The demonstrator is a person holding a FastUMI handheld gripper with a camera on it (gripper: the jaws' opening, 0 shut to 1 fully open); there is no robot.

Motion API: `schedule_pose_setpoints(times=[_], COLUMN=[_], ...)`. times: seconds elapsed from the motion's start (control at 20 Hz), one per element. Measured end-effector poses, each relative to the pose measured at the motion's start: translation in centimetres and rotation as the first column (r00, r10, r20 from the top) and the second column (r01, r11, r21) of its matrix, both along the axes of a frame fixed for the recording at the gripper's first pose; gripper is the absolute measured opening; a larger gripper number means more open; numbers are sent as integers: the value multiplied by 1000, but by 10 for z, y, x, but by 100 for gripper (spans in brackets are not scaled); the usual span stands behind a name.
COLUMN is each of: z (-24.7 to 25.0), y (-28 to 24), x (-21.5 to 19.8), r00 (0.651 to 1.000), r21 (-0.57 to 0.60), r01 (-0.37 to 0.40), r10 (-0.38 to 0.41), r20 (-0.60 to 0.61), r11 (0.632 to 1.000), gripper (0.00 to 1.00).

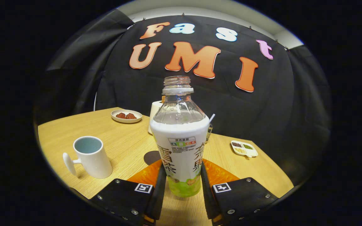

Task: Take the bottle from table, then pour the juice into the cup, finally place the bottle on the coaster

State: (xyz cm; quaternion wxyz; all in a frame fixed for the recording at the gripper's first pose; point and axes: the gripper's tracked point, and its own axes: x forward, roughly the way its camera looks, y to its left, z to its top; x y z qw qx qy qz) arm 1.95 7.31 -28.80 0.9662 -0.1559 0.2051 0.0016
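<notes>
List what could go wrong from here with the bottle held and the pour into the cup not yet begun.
1. The bottle has no cap, so a quick tilt on the way to the cup may spill juice on the table.
2. The gripper jaws press low on the bottle's label, so the tall body could swing or slip during the pour.
3. The dark coaster sits partly hidden behind the bottle, so placing it may miss.

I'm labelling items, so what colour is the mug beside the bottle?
White, with a pale bluish inside; the mug shows best in the gripper view.
</notes>
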Motion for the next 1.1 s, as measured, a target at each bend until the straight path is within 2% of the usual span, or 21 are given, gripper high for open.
schedule_pose_setpoints(times=[0.2,0.5,0.85,1.1], z=[1,-2,-3,4], y=[13,34,48,47], x=[3,5,4,8], r00=[1000,998,990,984], r21=[-131,-255,-449,-615], r01=[-21,-61,-128,-135], r10=[22,63,142,180], r20=[7,-2,-1,11], r11=[991,965,884,777], gripper=[55,55,55,55])
